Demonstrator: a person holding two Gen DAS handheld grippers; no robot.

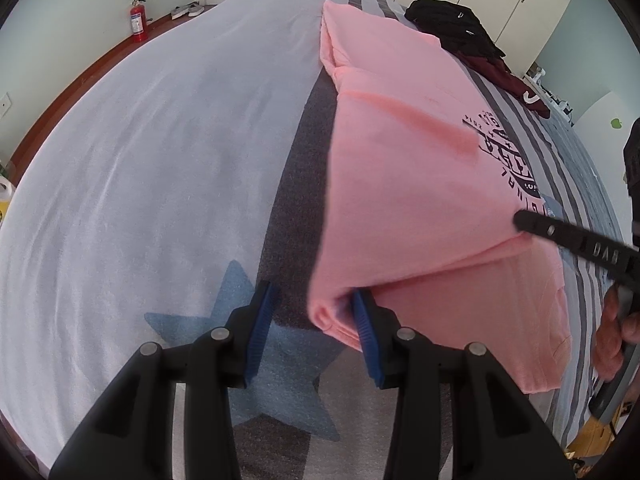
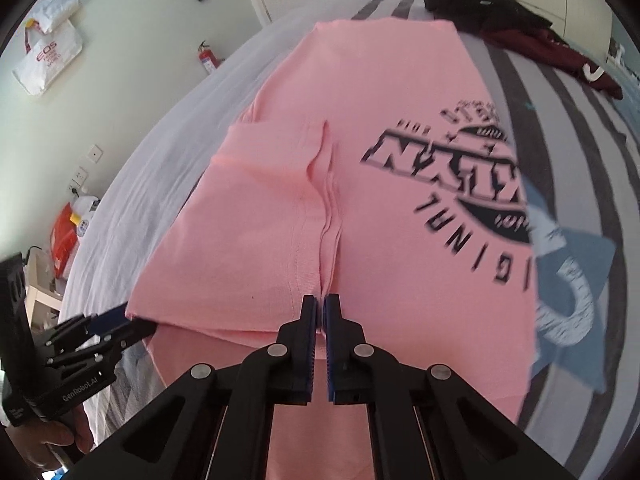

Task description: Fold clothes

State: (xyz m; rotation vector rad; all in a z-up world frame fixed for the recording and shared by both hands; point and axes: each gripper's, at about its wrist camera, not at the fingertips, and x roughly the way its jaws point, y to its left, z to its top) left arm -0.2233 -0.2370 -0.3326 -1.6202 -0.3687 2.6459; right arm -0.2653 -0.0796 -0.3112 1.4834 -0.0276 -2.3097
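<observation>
A pink T-shirt (image 1: 420, 184) with a black print lies partly folded on the bed, also in the right wrist view (image 2: 360, 160). My left gripper (image 1: 316, 320) is open at the shirt's near left corner, its right finger tucked under the folded edge, its left finger over the bedspread. My right gripper (image 2: 321, 316) is shut on a pinched ridge of the pink shirt near its front edge. The right gripper also shows in the left wrist view (image 1: 528, 220), and the left gripper shows at the left of the right wrist view (image 2: 112, 320).
The bed (image 1: 160, 160) has a white, grey-striped cover with blue stars. A pile of black and maroon clothes (image 1: 472, 40) lies at the far right, also in the right wrist view (image 2: 520, 28). A red fire extinguisher (image 1: 138, 20) stands by the wall.
</observation>
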